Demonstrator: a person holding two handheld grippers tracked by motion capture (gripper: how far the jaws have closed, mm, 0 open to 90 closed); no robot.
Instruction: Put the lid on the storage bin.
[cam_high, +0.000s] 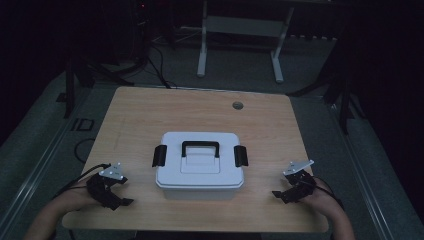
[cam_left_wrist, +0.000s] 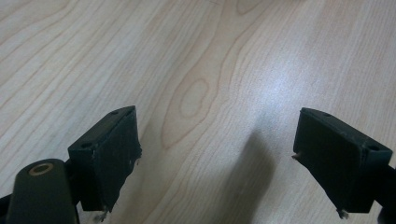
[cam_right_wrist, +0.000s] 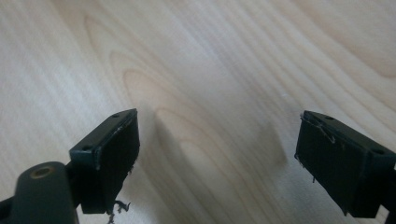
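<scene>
A white lidded box (cam_high: 200, 167) with a black carry handle (cam_high: 200, 148) and a black latch on each side stands in the middle of the wooden table (cam_high: 200, 112). My left gripper (cam_high: 120, 195) rests near the table's front left, apart from the box, jaws wide apart and empty. In the left gripper view the left gripper (cam_left_wrist: 217, 158) looks down at bare wood between its black pads (cam_left_wrist: 112, 154). My right gripper (cam_high: 280, 194) sits at the front right, also clear of the box. The right gripper (cam_right_wrist: 217, 161) stands open over bare wood, nothing between its pads (cam_right_wrist: 338, 161).
A round cable hole (cam_high: 237, 105) lies in the table's far side. Beyond the table stand white desk legs (cam_high: 201, 50) and dark stands on the grey floor. Cables trail off the left edge.
</scene>
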